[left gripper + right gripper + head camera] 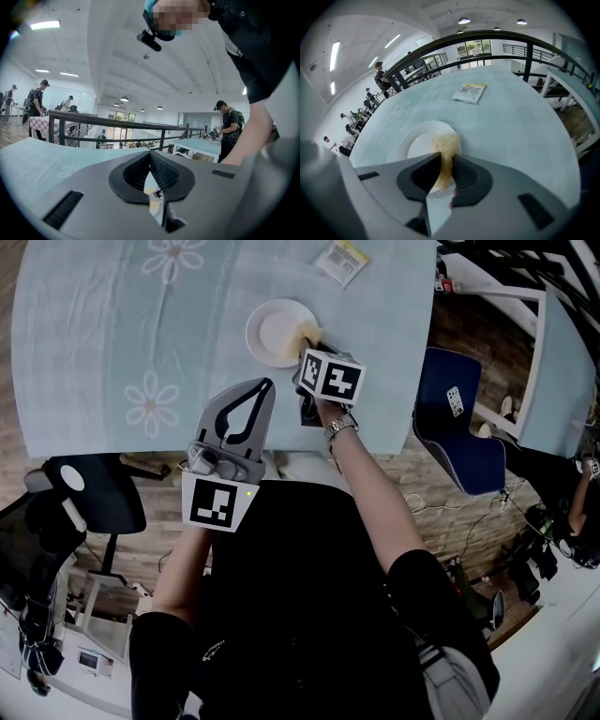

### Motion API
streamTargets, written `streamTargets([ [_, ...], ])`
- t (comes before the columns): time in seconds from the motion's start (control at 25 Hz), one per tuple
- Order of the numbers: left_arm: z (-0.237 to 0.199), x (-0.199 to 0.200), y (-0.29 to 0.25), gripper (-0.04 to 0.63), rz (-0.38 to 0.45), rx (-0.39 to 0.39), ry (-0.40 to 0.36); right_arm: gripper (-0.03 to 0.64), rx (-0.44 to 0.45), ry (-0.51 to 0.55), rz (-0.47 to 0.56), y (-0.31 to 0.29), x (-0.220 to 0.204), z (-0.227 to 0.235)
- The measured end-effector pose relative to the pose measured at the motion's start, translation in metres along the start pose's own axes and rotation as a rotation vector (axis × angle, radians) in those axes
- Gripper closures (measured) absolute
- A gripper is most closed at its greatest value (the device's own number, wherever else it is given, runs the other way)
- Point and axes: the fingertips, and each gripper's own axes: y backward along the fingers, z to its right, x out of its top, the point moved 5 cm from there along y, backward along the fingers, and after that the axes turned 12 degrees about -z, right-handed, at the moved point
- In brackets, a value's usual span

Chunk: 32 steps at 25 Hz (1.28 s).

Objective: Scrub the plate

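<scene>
**Sponge on the plate's right rim**

Your right gripper point(446, 158) is clamped on a yellow sponge point(446, 143) that rests on the white plate point(419, 144). Only the head view places your left gripper point(265, 388), nearer you and left of the plate. Its own view shows the jaws pressed together, empty.

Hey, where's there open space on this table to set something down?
The table is bare all the way left of the plate, out to its left edge. A smaller bare patch lies between the plate and the packet. It's crowded only at the plate's right rim, where the right gripper clamps the sponge.
</scene>
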Motion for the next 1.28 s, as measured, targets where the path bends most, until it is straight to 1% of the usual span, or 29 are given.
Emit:
streamTargets([
  [0.24, 0.009, -0.002, 0.002, 0.581, -0.016, 0.001, -0.040, 0.555, -0.003, -0.022, 0.001, 0.006, -0.005, 0.010],
  [0.56, 0.019, -0.004, 0.008, 0.581, -0.018, -0.009, -0.052, 0.555, -0.010, -0.030, 0.002, 0.014, -0.014, 0.016],
  [0.8, 0.020, -0.008, 0.011, 0.581, -0.016, -0.015, -0.040, 0.555, -0.013, -0.085, 0.013, 0.027, -0.019, 0.019],
  [0.96, 0.014, -0.011, 0.010, 0.581, -0.026, -0.026, -0.044, 0.555, 0.018, -0.104, 0.032, 0.033, -0.018, 0.013],
  [1.28, -0.006, -0.012, 0.008, 0.581, -0.041, -0.021, -0.040, 0.555, 0.095, -0.064, 0.026, 0.030, -0.010, -0.025],
])
